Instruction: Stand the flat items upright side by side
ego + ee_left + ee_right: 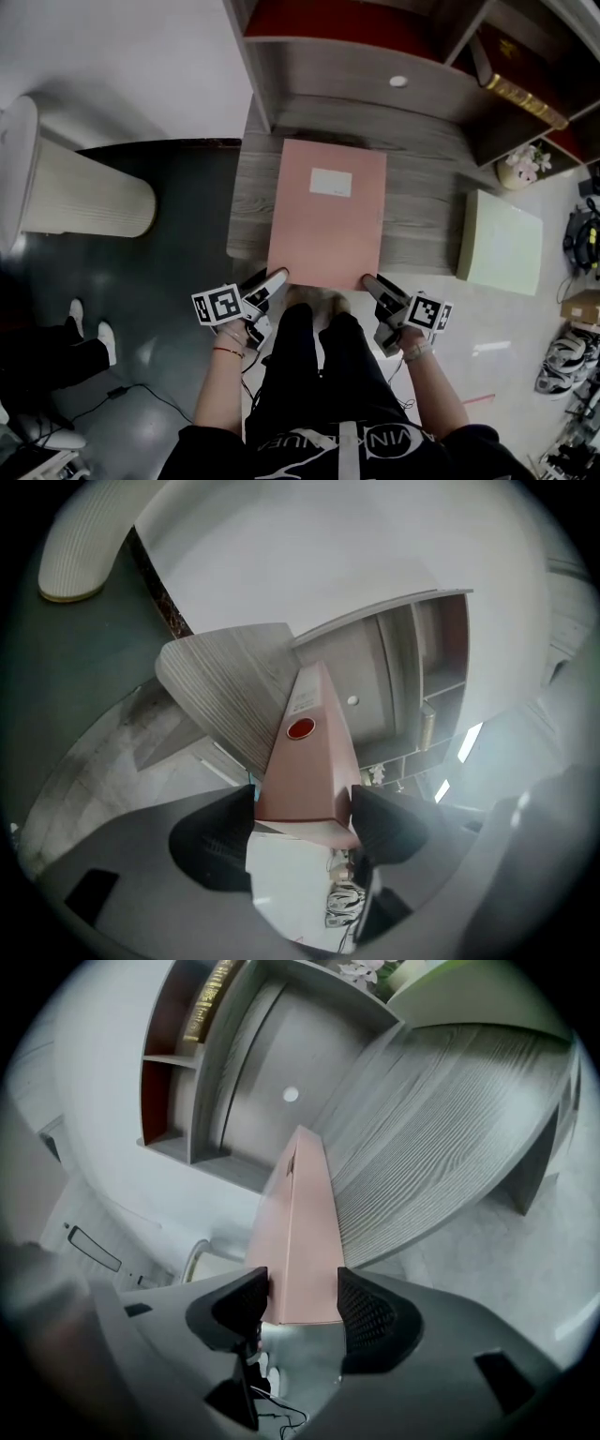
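Note:
A pink binder (326,216) with a white label lies flat on the grey wooden table (431,211), its near edge at the table's front. My left gripper (278,278) holds the near left corner. In the left gripper view its pads press both faces of the binder (305,761) at the spine, which has a red round hole. My right gripper (370,281) holds the near right corner, and the binder's edge (300,1241) sits tight between its pads. A pale green flat item (502,242) lies at the table's right end.
A grey and red shelf unit (375,75) stands behind the table, with a gold-spined book (525,98) and a small flower pot (523,164) at the right. A white ribbed cylinder (75,187) stands on the floor to the left. Another person's feet (89,328) are at the far left.

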Demonstrator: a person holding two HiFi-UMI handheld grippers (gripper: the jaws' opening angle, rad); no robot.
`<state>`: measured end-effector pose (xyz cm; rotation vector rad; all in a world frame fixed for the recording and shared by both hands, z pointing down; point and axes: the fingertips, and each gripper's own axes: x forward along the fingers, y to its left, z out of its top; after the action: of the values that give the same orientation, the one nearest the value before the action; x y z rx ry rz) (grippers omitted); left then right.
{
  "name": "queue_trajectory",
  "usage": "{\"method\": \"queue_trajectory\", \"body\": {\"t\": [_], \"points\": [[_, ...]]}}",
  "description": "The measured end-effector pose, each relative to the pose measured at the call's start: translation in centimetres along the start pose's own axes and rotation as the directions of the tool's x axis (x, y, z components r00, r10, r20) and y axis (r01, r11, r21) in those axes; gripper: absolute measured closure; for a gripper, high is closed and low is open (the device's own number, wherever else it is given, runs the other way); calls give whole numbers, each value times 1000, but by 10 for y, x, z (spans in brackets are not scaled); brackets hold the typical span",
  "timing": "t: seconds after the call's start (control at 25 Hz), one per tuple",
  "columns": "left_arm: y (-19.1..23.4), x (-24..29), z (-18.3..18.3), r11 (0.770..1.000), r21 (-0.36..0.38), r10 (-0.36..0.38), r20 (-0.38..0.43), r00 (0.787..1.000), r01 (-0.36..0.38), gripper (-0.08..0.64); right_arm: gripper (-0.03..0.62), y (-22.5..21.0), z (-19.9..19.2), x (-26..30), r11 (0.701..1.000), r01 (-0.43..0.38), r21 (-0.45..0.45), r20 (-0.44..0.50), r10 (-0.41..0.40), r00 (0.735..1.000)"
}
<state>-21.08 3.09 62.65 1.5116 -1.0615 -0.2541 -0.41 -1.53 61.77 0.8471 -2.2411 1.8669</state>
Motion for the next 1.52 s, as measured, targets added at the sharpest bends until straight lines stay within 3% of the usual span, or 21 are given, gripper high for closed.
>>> {"method": "queue_trajectory", "body": {"t": [0.32,0.4,0.52,0.56,0.68,0.76,0.96,1.08,1.24,1.4,1.52], "points": [[-4,-16,-44,995,-49,-88,-148,985,82,253,351,-7,-22,-23,1000,-1,-10,-86,0,996],[-9,-20,-60,989,-83,-140,-236,962,123,260,351,-10,-23,-29,1000,-3,-29,-109,0,994],[-15,-25,-78,977,-99,-210,-359,909,187,261,348,-8,-16,-31,997,-40,-61,-128,32,991],[-15,-26,-76,978,-85,-210,-365,907,192,250,345,-8,-10,-31,997,-40,-65,-121,32,992],[-7,-25,-49,986,-45,-168,-303,938,162,218,325,-2,11,-25,996,-48,-70,-88,42,995],[-7,-19,-35,984,-56,-176,-267,948,167,209,325,1,17,-19,996,-42,-74,-101,34,994],[-7,-3,-29,974,-74,-228,-280,933,216,184,344,5,13,-4,997,-7,-73,-121,-2,993],[-2,4,-17,974,-84,-226,-247,943,211,184,348,5,15,-1,997,-1,-80,-112,-8,994],[-17,19,-25,950,-189,-290,-231,929,250,184,348,1,16,-3,997,29,-78,-97,-36,995],[-24,28,-40,957,-132,-284,-280,917,257,226,365,7,18,-3,991,11,-137,-74,-21,997],[-27,25,-45,959,-147,-275,-268,923,242,237,388,9,19,-6,980,11,-198,-78,-27,997]]}}
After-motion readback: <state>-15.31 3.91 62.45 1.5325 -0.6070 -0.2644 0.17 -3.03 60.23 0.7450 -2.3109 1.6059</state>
